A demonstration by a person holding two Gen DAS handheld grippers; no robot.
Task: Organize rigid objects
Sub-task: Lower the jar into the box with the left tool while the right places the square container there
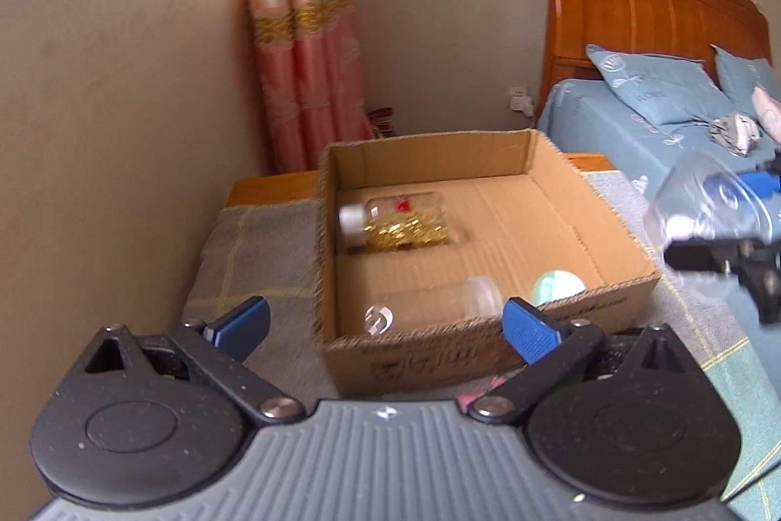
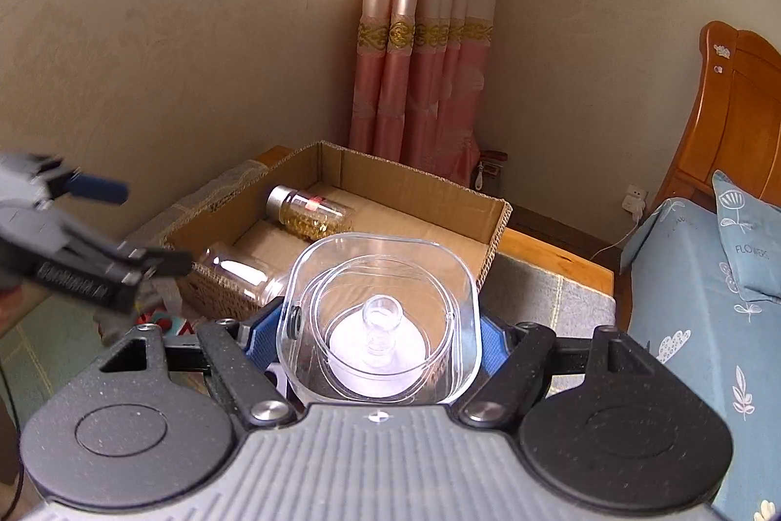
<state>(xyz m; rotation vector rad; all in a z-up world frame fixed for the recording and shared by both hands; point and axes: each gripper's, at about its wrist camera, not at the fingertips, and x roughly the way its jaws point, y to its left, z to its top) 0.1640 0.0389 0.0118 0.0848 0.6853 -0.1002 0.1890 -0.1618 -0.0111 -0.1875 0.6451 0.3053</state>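
Beside a bed (image 2: 683, 277), on a cloth-covered table (image 2: 546, 291): sits an open box (image 1: 488, 159), two bottles already inside. Holds a capsule bottle (image 1: 398, 223) lying at the far left and a clear bottle (image 1: 424, 306) lying along the near wall, with a pale green lid (image 1: 556, 286) in the near right corner. Leaves most of the floor on the right side bare.

Hangs just short of the near wall, left gripper (image 1: 385, 321), fingers spread wide and empty, nothing between them.

Carries the next piece, right gripper (image 2: 380, 340), blue pads clamped on the flanks of a clear square container (image 2: 380, 316) with a small knobbed piece visible within. Rides off the box's right edge in the left view, above the cloth.

Calls, by this reading, for bringing the container over the bare right half, keeping it level, lowering until the base meets cardboard, then letting go. Risks a knock against the green lid or the wall if brought in low; safer to clear the rim first. Best to hold the empty gripper away from the entry path.
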